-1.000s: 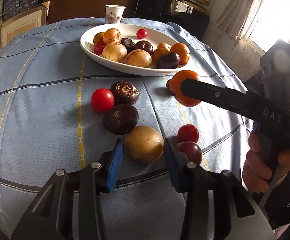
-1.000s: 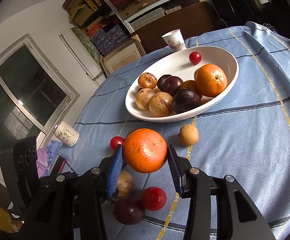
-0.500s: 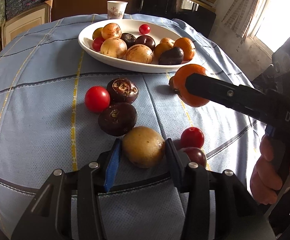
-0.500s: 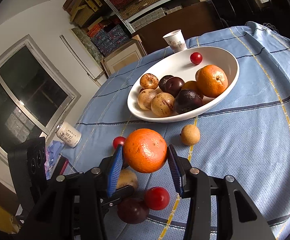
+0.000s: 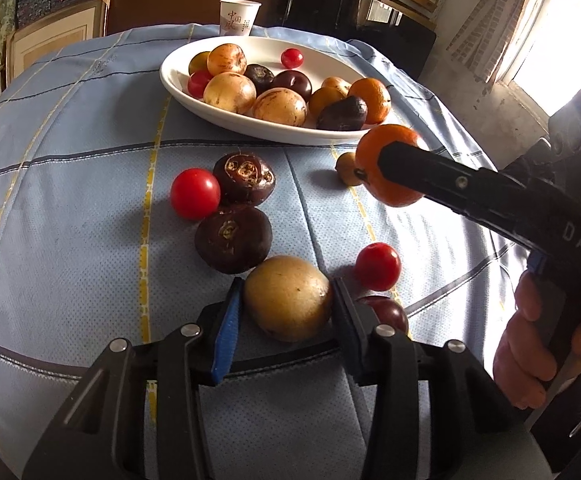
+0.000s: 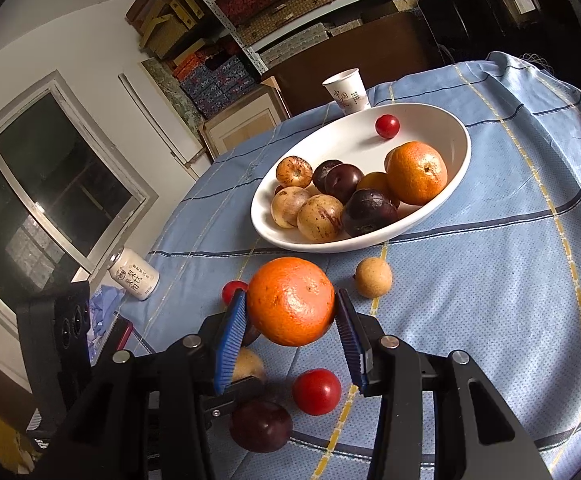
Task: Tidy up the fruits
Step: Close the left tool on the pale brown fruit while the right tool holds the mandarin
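Observation:
A tan round fruit (image 5: 286,300) rests on the blue tablecloth between the pads of my left gripper (image 5: 286,284). The jaws are closing and both pads touch its sides. My right gripper (image 6: 290,296) is shut on an orange (image 6: 290,300) and holds it above the cloth, just short of the white oval bowl (image 6: 262,220). In the left wrist view that orange (image 5: 386,152) hangs near the bowl's rim (image 5: 178,84). The bowl holds several fruits, among them another orange (image 6: 416,172).
Loose on the cloth lie two dark brown fruits (image 5: 244,178) (image 5: 232,238), two red tomatoes (image 5: 195,193) (image 5: 377,266), a dark plum (image 5: 386,312) and a small tan fruit (image 6: 373,278). A paper cup (image 5: 239,17) stands behind the bowl. A can (image 6: 133,276) lies at the table's left edge.
The left jaws have drawn in around the tan fruit, and the gap beside its left pad is gone. The right gripper has kept the orange in place.

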`<state>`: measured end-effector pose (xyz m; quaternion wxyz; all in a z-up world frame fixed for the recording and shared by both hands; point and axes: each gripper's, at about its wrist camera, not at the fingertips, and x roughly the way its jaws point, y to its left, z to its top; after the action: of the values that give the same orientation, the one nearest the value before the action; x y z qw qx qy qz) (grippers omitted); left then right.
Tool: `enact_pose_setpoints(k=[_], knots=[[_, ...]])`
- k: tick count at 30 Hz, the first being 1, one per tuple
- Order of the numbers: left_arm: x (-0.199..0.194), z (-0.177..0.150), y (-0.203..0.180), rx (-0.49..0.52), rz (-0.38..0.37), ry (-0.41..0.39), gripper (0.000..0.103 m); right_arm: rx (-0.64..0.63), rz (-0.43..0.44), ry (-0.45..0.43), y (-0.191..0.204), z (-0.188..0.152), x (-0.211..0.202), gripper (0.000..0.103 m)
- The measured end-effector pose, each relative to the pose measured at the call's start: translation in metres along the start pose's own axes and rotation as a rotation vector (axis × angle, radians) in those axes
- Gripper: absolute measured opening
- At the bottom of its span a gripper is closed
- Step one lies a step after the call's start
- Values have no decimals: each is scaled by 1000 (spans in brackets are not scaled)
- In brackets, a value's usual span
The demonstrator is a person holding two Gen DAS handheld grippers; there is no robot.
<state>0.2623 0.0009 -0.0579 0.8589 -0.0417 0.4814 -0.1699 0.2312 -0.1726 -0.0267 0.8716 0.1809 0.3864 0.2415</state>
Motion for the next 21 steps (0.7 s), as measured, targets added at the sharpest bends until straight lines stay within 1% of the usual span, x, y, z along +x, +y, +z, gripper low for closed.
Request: enact_pose_setpoints(k=[6,9,11,13,15,18,21], knots=[[-16,-6,-3,-13,-30,-49,42,-11,-2,1,2,-1,1,45],[-24,-8,-8,7,3,-92,42,-15,-7,7,2,-3,4,45],[-31,-8,-12,35,55,-138,42,-30,-18,2,3,-3,4,45],[-38,-6,-12,52,69,-169,42,-58,-38,-16,6,-3,4,45],[-42,-1,-11,56,52,-182,42,-101,-75,-44,10,-1,3,45],[-43,9,-7,57,47,-181,42,-155,-141,-86,14,4,4,45],[-38,22,-3,57,62,-174,42,-155,-163,-95,11,15,10,45]])
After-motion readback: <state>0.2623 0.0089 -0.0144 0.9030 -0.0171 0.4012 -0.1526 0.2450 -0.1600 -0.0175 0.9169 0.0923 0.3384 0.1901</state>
